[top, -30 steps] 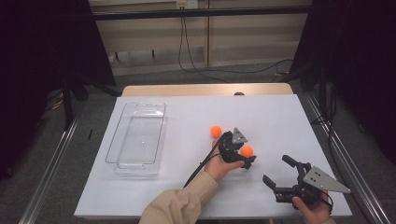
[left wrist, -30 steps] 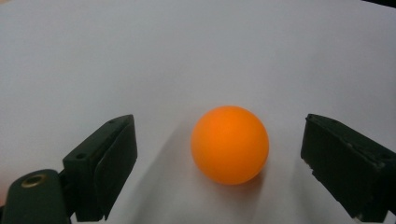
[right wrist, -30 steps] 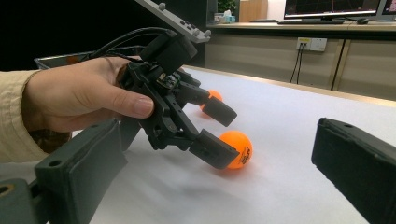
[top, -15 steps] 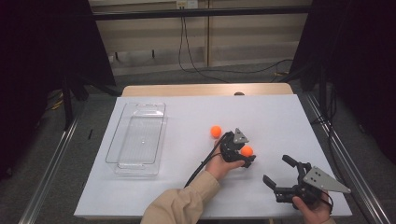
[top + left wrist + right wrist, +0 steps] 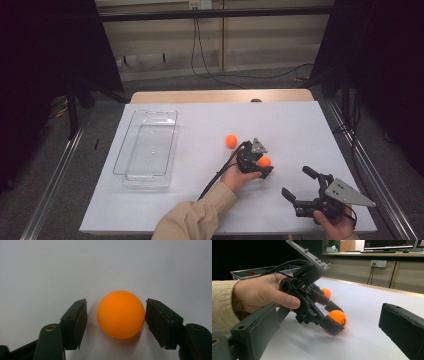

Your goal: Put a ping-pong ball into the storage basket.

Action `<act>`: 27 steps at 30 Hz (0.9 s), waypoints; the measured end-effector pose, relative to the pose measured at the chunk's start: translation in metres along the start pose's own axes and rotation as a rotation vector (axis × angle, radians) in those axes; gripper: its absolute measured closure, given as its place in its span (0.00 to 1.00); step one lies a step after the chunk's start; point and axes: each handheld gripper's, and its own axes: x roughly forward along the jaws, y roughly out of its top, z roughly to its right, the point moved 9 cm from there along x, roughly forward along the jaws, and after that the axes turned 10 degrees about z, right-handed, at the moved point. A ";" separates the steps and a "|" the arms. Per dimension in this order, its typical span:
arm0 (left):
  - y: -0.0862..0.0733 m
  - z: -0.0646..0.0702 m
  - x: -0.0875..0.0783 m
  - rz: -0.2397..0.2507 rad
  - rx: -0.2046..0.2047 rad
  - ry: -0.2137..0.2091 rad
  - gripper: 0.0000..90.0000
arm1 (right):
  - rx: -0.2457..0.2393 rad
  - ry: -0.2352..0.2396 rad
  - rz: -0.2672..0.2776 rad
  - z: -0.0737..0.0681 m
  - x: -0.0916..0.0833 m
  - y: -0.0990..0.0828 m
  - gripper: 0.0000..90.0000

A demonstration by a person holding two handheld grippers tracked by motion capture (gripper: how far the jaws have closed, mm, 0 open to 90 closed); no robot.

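An orange ball (image 5: 121, 314) rests on the white table between the two black jaws of my left gripper (image 5: 262, 164), which have just been closing around it. A thin gap shows at the left pad (image 5: 78, 322); the right pad sits at the ball's edge. In the right gripper view the same ball (image 5: 338, 317) lies low between those jaws, with a hand behind them. A second orange ball (image 5: 230, 140) sits just up and left of it. My right gripper (image 5: 299, 184) stands open near the front right edge, its jaws empty and pointing toward the left gripper.
A clear plastic tray (image 5: 150, 114) lies on the left half of the table, with nothing in it. The white table top (image 5: 300, 125) ends at a wooden strip at the back. Metal rails run along both sides.
The left gripper's jaws have drawn in around the near orange ball. Neither hand nor either ball has shifted.
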 end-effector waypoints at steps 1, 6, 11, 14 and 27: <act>0.000 0.000 0.000 -0.001 0.000 0.000 0.40 | 0.001 -0.001 0.001 0.000 0.000 0.000 0.02; 0.000 0.000 0.000 -0.004 -0.009 -0.005 0.46 | -0.002 0.001 0.000 0.000 0.000 0.000 0.02; 0.000 0.000 0.000 -0.002 -0.011 -0.013 0.54 | 0.000 0.000 -0.001 0.000 0.000 0.000 0.02; 0.001 0.000 -0.001 0.005 -0.006 -0.014 0.56 | -0.001 0.000 -0.001 0.000 0.000 0.000 0.02; 0.006 0.001 -0.013 0.001 -0.020 -0.024 0.57 | -0.004 0.000 -0.001 0.000 0.000 0.000 0.02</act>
